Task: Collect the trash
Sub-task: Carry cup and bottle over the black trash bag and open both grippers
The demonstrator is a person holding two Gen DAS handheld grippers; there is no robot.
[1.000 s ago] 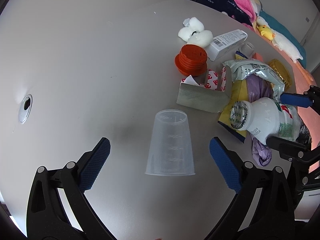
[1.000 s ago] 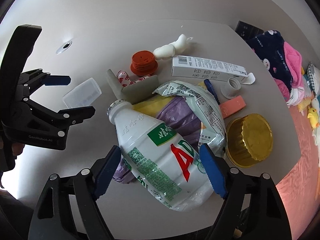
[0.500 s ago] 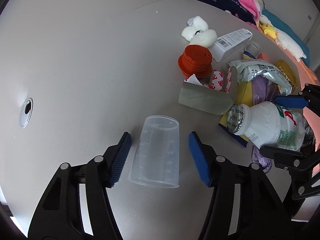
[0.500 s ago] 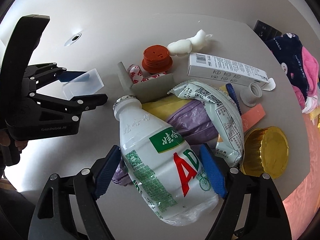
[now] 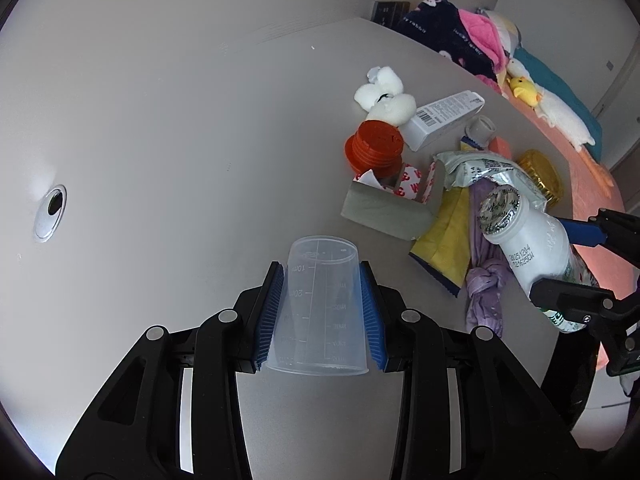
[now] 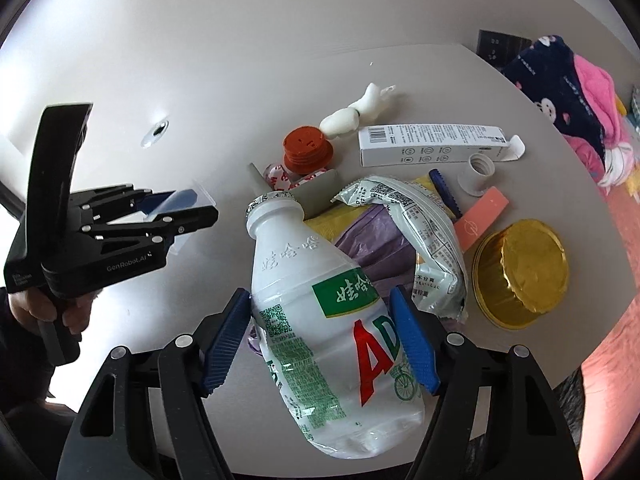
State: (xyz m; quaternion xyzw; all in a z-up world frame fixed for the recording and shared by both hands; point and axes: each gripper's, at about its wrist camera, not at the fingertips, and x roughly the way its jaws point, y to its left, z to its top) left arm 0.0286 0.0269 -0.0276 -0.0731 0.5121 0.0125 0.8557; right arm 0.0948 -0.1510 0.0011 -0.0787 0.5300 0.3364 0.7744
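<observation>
My left gripper (image 5: 320, 312) is shut on a clear plastic measuring cup (image 5: 318, 300), held upside down over the grey table (image 5: 160, 120); it also shows at the left of the right wrist view (image 6: 176, 208). My right gripper (image 6: 320, 344) is shut on a white AD drink bottle (image 6: 320, 312), lifted above the trash pile; the bottle also shows in the left wrist view (image 5: 528, 236). The pile holds a silver-green wrapper (image 6: 416, 224), a purple bag (image 6: 372, 240), a yellow packet (image 5: 444, 236) and a grey folded card (image 5: 388, 212).
Red lids (image 6: 306, 150), white foam pieces (image 6: 352, 114), a white carton (image 6: 432, 144), a white cap (image 6: 478, 172), a pink strip (image 6: 482, 216) and a gold foil cup (image 6: 524, 268) lie on the table. Soft toys and cloths (image 5: 480, 40) sit beyond its far edge. A cable hole (image 5: 50, 210) is at the left.
My left gripper closed from wide open onto the measuring cup and lifted it. My right gripper kept hold of the bottle and raised it slightly.
</observation>
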